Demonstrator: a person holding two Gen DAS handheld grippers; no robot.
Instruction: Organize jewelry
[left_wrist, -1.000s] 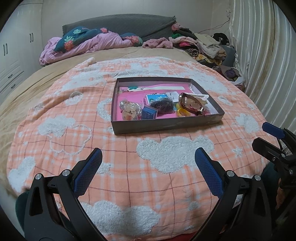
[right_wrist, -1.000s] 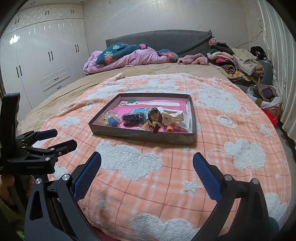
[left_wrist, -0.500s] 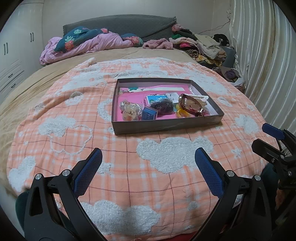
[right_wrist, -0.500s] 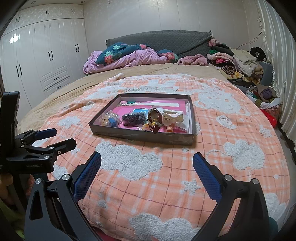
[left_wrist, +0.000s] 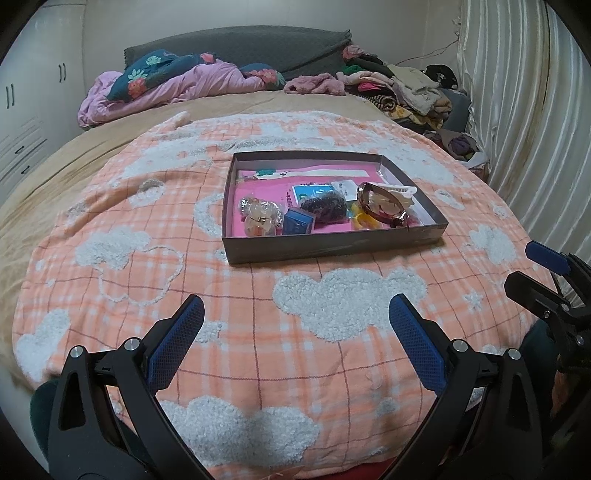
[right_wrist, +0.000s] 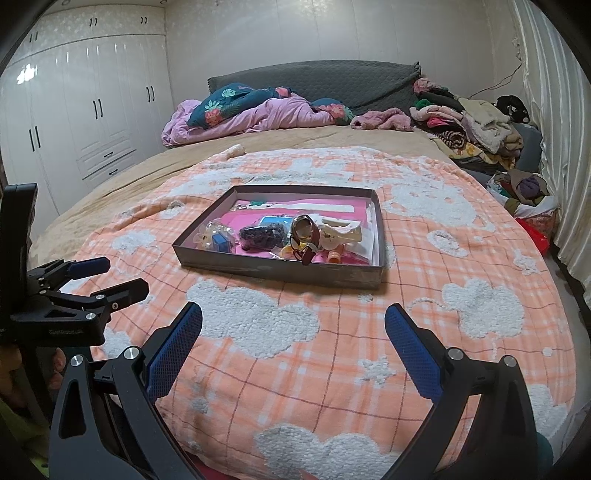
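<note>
A shallow grey box (left_wrist: 332, 249) (right_wrist: 280, 271) with a pink floor sits on the orange cloud blanket (left_wrist: 258, 314). In it lie brown sunglasses (left_wrist: 380, 206) (right_wrist: 304, 236), a dark bead bracelet (left_wrist: 327, 208) (right_wrist: 262, 234), a small blue box (left_wrist: 297, 223) (right_wrist: 221, 242), a clear flower hair piece (left_wrist: 258, 218), yellow rings (left_wrist: 364, 221) and a white clip (right_wrist: 340, 229). My left gripper (left_wrist: 295, 328) is open and empty, well short of the box. My right gripper (right_wrist: 293, 328) is open and empty too, near the blanket's front edge.
The right gripper shows at the right edge of the left wrist view (left_wrist: 550, 280); the left gripper shows at the left of the right wrist view (right_wrist: 85, 288). Pink bedding (right_wrist: 258, 114) and a clothes pile (right_wrist: 469, 125) lie at the bed's head. Curtains (left_wrist: 535, 110) hang right, wardrobes (right_wrist: 85, 110) left.
Both grippers have barely moved; the views shift only slightly. Nothing in the box has moved.
</note>
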